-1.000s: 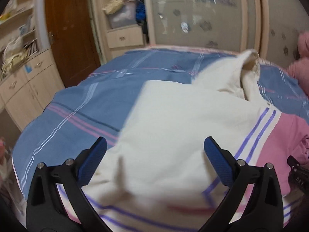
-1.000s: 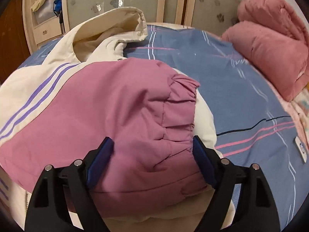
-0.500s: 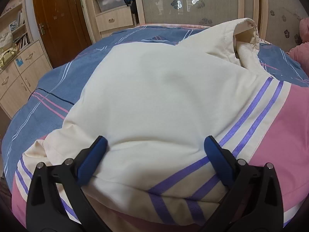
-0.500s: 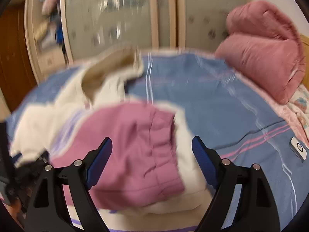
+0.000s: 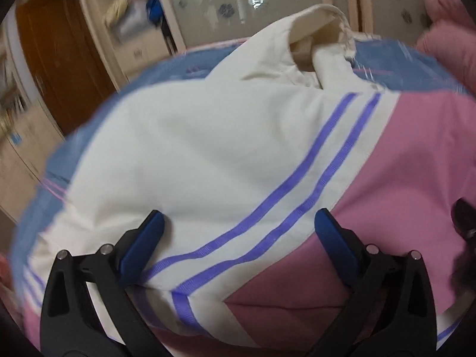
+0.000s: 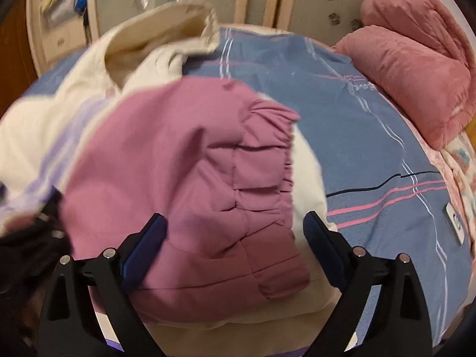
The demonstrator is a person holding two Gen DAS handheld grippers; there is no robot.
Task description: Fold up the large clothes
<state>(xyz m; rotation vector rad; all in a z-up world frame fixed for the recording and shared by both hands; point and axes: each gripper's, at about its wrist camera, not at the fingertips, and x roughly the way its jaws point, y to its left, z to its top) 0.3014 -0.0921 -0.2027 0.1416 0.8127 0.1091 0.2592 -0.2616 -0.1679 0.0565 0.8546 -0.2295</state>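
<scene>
The padded jacket is lying across the middle of the frame on the bed, looking soft, bulky and light; its gathered pink cuff is offering a firm hold. Left gripper and right gripper are gaping, the right having just widened, neither pinching cloth.

Motion-blurred cupboards left of left gripper fingers; jacket hem cut off below them. Dark blurred obj left of right fingers, unidentifiable.
</scene>
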